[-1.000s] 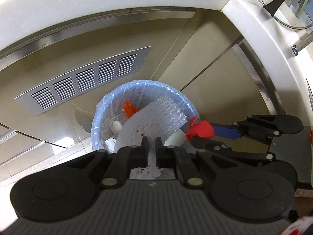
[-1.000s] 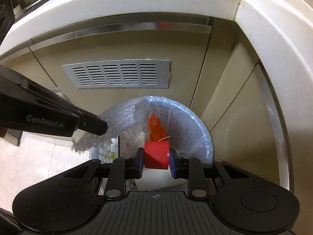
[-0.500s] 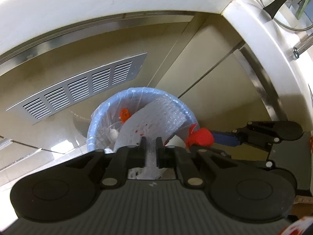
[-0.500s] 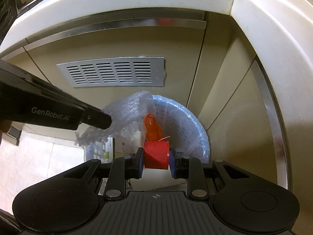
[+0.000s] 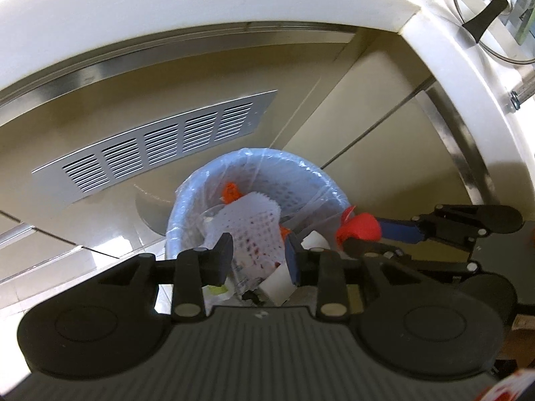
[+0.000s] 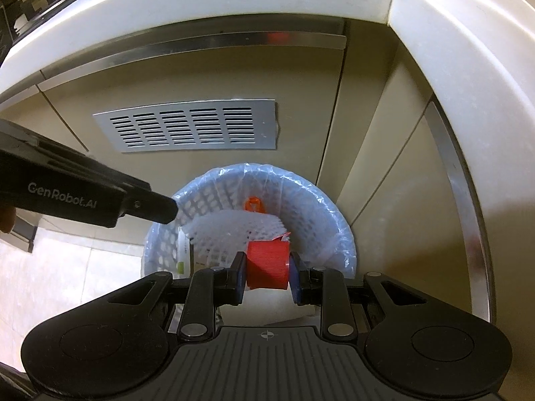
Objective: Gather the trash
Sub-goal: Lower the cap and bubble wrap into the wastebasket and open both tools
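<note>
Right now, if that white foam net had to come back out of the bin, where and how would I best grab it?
Probably by the upper edge of the white foam net, coming straight down from above. It lies draped across the top of the trash in the lined bin, edge exposed, and it is thin and soft, so a pinch should hold. The bin's walls block any sideways approach.

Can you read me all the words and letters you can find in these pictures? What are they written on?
"GenRobot.AI": white letters on the side of the black left tongs, seen from the right wrist camera.
A green and white package in the trash bin has print on it, but it is too small to read.
The red cap held in the right tongs shows no words.
</note>
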Available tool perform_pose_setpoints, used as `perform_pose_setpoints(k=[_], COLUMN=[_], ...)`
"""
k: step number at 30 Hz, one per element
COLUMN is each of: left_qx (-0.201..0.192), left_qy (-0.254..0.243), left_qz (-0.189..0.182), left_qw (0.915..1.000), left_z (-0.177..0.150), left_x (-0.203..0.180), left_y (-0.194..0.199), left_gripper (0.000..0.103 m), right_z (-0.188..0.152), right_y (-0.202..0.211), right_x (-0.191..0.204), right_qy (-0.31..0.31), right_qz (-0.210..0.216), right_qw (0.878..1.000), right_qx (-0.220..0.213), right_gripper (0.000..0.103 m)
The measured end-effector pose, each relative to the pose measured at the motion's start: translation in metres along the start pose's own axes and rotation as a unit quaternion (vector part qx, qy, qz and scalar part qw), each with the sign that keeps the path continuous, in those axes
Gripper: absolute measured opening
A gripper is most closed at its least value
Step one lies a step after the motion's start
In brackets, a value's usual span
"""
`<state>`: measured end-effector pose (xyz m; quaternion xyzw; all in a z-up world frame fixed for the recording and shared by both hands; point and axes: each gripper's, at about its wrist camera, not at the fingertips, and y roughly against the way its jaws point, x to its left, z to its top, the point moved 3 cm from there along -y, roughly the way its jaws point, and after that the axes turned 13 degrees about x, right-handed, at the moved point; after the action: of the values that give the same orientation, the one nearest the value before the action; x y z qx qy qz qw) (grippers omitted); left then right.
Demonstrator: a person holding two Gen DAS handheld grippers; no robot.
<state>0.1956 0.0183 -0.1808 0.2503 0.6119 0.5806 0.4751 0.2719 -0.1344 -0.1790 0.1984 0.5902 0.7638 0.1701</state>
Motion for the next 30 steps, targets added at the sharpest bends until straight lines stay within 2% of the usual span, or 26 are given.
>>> perform_pose_setpoints(k=[16, 17, 18, 19, 30], left_qx=[-0.01, -0.011, -0.011, -0.011, -0.014], left_qy=[0.026, 0.028, 0.029, 0.03, 0.027], left_qz=[0.019, 0.02, 0.021, 0.021, 0.021], left_qw=[0.9994, 0.9994, 0.9993, 0.9993, 0.9993], left_z=[-0.006, -0.006, -0.007, -0.007, -0.012], left_x=[0.014, 0.016, 0.016, 0.017, 0.023], left_y=[0.018, 0.019, 0.02, 0.02, 0.022], left_gripper=[0.029, 0.029, 0.029, 0.029, 0.03], right_z=[0.016, 0.018, 0.019, 0.02, 0.01], right_y=[0.001, 0.0, -0.001, -0.002, -0.003], right_x=[0.012, 0.012, 0.011, 0.01, 0.013], right_qy=[0.011, 0.008, 0.003, -0.003, -0.003], right_qz=[0.031, 0.033, 0.035, 0.038, 0.027], right_qw=[0.999, 0.999, 0.999, 0.999, 1.0], right_qx=[-0.022, -0.021, -0.019, -0.018, 0.003], right_gripper=[0.027, 0.037, 0.054, 0.058, 0.059])
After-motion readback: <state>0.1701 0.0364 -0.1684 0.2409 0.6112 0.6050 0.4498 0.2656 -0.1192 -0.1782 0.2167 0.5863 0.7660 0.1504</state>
